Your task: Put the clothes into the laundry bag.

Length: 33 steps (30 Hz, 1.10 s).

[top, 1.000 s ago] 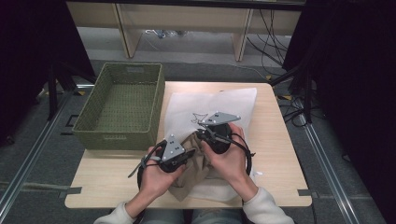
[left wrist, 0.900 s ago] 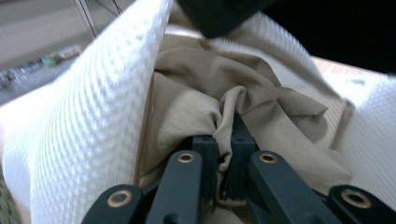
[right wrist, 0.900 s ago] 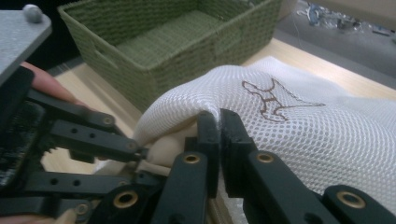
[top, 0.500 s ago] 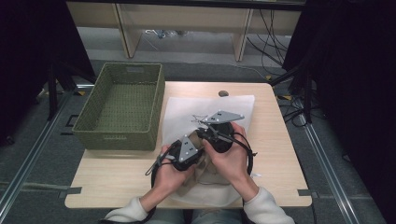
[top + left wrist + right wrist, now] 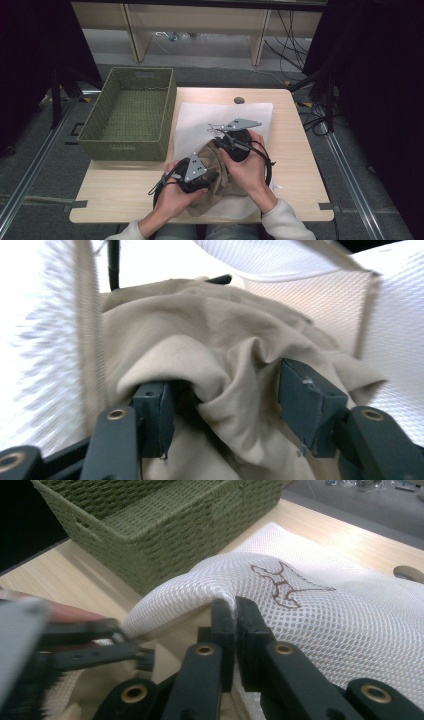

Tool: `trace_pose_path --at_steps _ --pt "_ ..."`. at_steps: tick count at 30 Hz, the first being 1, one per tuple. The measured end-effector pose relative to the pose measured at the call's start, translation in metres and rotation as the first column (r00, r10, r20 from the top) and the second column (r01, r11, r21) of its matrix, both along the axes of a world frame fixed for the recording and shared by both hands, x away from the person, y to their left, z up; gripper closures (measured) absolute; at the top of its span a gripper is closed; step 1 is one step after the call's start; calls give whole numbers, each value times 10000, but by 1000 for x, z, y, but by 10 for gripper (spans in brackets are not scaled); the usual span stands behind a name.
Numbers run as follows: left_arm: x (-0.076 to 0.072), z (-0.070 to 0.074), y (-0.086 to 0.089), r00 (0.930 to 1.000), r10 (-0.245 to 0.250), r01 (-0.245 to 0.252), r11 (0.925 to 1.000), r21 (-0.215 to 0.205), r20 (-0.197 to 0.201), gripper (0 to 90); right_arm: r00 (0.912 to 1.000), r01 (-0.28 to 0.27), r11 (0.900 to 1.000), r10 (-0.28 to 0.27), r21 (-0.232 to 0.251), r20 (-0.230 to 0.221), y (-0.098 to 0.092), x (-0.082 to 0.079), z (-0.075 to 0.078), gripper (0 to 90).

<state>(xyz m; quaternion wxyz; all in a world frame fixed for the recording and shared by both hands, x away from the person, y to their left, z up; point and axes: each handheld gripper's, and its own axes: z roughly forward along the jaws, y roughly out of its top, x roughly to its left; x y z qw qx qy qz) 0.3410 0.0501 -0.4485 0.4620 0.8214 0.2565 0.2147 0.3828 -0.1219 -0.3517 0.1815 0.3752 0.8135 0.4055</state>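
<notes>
- Beige cloth [image 5: 212, 172] sat bunched at the near edge of the table [image 5: 300, 165], half inside the mouth of the white mesh bag [image 5: 200, 117] that lay flat across the tabletop.
- My left gripper [image 5: 225, 405] was pushed into the cloth; jaws had just been opening, pads apart, a fold of fabric lying loose between them, not pinched.
- In the high view the left gripper [image 5: 192, 175] sat low on the cloth, just beside my right hand [image 5: 247, 170].
- My right gripper [image 5: 234, 617] was clenched on the bag's top mesh layer, lifting that edge into a ridge off the table.
- A small brown logo [image 5: 280, 582] on the mesh sat just past the pinch point.
- The green woven basket [image 5: 132, 112] stood on the table's left side, beside the bag, apart from both grippers.
</notes>
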Motion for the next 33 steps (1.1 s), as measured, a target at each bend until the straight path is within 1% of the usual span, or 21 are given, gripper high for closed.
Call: trace_pose_path --at_steps 1,2,3,4,6,9,11,12,13,15,16,18,19,21,23,24,26,28,29,31,33 --pt "-3 3 3 9998 -72 68 9997 228 163 405 10000 5 10000 -5 -20 -13 0 0 0 884" --pt "-6 5 4 9999 -40 40 10000 -8 147 399 9999 98 9999 -98 20 -140 1 0 -1 884" --pt "-8 7 6 9997 -107 104 9998 159 210 395 9999 84 10000 -84 -1 -113 0 0 -1 884" --pt "-11 9 7 9998 -97 99 9999 -82 196 391 10000 41 10000 -42 -44 -80 0 1 -1 884" --pt "-14 13 8 9991 -169 172 9998 -66 378 386 10000 26 10000 -27 -60 -96 0 1 -1 884" --pt "-22 16 7 9988 -262 265 9996 -69 414 386 9999 48 10000 -49 -64 -108 0 0 -1 884" --pt "-25 14 5 9986 -464 464 9989 7 257 375 9999 43 10000 -44 -62 -117 0 0 -1 883" --pt "-27 11 3 9985 -524 522 9985 157 141 361 9999 19 10000 -20 -84 -129 0 0 -1 883" --pt "-26 8 2 9975 -707 701 9957 612 79 338 9999 -44 10000 43 -84 -110 0 1 -1 883" --pt "-25 -2 -5 9952 -901 937 9895 1100 -380 295 9998 -204 9995 205 -226 48 0 2 -2 883" --pt "-25 -8 -9 9953 -887 934 9856 1412 -390 276 9998 32 10000 -34 -57 -191 1 0 -2 883" --pt "-22 -19 -16 9943 -967 1038 9749 1971 -452 244 9999 -83 9999 82 -129 -66 1 1 -2 883" --pt "-21 -26 -20 9944 -954 1027 9750 1970 -459 237 9999 -111 9998 111 -178 -28 1 2 -2 883" --pt "-16 -35 -24 9951 -846 943 9678 2334 -512 247 9999 -95 9999 94 -137 -41 1 2 -3 883" --pt "-12 -39 -26 9977 -646 674 9562 2847 -194 344 9997 10 10000 -10 3 -241 3 0 -3 883" --pt "-10 -40 -26 9982 -582 599 9538 2944 -146 405 9998 -37 9999 33 -151 -219 2 1 -3 883" --pt "-5 -41 -27 9992 -359 392 9552 2934 -167 520 9997 -53 9998 50 -168 -226 2 0 -3 883" --pt "0 -40 -27 9997 -187 221 9580 2860 -146 618 9998 -105 9998 102 -182 -169 3 0 -3 883" --pt "3 -39 -27 9998 -98 134 9617 2737 -147 677 9996 -35 9999 31 -151 -275 4 -1 -3 883" --pt "10 -36 -25 9994 -122 198 9704 2408 -332 784 9999 -127 9996 124 -247 -116 4 -1 -3 883" --pt "14 -31 -23 9995 -42 108 9778 2092 -322 818 9998 -195 9995 194 -256 -26 5 -2 -2 883"
